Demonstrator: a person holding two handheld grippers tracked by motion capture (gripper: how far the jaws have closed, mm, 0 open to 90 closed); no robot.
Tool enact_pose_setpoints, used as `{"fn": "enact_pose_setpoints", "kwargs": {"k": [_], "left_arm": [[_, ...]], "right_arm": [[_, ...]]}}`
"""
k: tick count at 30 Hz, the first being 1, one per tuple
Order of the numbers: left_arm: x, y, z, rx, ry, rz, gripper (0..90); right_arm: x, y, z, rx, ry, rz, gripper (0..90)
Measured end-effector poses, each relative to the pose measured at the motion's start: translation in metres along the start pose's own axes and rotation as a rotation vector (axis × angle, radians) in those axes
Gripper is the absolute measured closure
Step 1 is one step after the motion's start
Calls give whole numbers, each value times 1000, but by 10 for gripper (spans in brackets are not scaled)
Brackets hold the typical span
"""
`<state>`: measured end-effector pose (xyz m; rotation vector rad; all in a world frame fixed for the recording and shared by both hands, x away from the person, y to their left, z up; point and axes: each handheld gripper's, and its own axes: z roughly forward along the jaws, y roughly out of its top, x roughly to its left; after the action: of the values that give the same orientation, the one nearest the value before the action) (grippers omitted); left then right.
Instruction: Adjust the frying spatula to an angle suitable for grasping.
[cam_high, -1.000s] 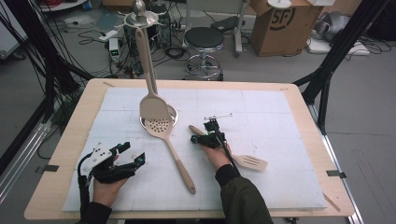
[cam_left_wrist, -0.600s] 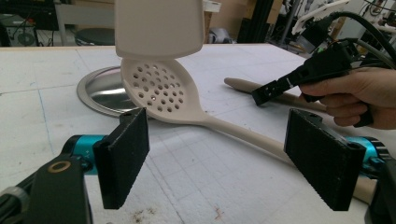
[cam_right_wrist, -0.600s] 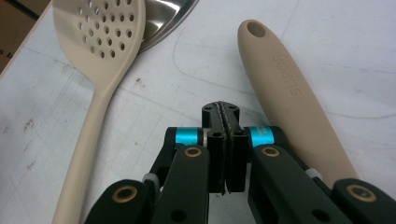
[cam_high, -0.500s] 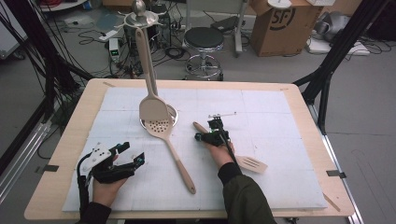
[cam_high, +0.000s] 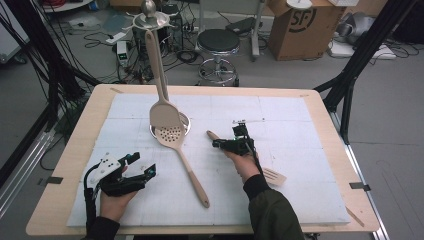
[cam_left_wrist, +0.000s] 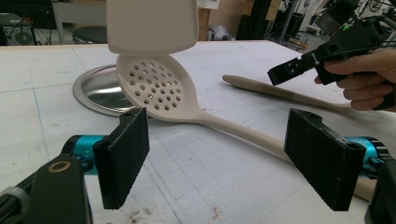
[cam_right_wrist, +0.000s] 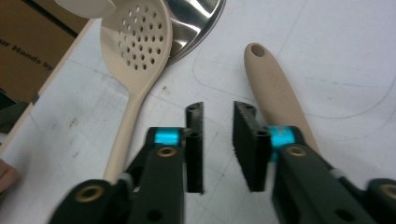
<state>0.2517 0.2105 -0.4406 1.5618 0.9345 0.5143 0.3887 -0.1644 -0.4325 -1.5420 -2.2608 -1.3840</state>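
A person works at a wooden table (cam_high: 65, 165) covered with a white sheet (cam_high: 300, 150), a two-jaw gripper in each hand. The right gripper (cam_high: 220, 144) sits near the middle of the sheet, pointing left; its jaws have just been opening and now stand a little apart with nothing between them — seen from its own camera (cam_right_wrist: 218, 140), bare white sheet shows through the gap.

Just beside that gripper, on its far side, lies the beige handle of a slotted spatula (cam_right_wrist: 275, 93), released on the sheet. The spatula runs from its handle tip near the centre of the table back to the near right, passing under the hand, with its slotted blade (cam_high: 273, 175) lying beyond the wrist.

To the left, a beige skimmer spoon (cam_high: 180, 155) lies flat — its perforated bowl resting against a round steel base (cam_high: 186, 121), its long handle pointing toward the near edge. Another beige slotted turner (cam_high: 162, 105) hangs upright over that base from a metal stand (cam_high: 148, 15).

The left gripper (cam_high: 145, 172) rests at the near left of the sheet, its jaws spread wide and empty; its own view (cam_left_wrist: 224, 158) looks between the pads toward the skimmer spoon.
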Motion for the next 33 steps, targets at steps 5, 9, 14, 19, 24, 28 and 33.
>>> {"fn": "enact_pose_setpoints", "kwargs": {"k": [5,9,14,19,24,28,33], "left_arm": [[1,0,-1,-1,2,-3,228],[0,0,1,5,5,1,228],[0,0,1,7,4,4,228],[0,0,0,7,5,0,228],[0,0,0,4,4,-3,228],[-1,0,1,2,3,0,228],[-1,0,2,5,0,2,228]], "right_arm": [[-4,1,-10,-8,3,9,592],[-9,1,-17,-19,8,26,541],[-13,2,-23,-32,24,39,498],[-16,2,-27,-32,15,40,464],[-17,1,-34,-8,-8,14,451],[-21,0,-39,4,-18,17,446],[-25,0,-38,31,-13,22,447]]}}
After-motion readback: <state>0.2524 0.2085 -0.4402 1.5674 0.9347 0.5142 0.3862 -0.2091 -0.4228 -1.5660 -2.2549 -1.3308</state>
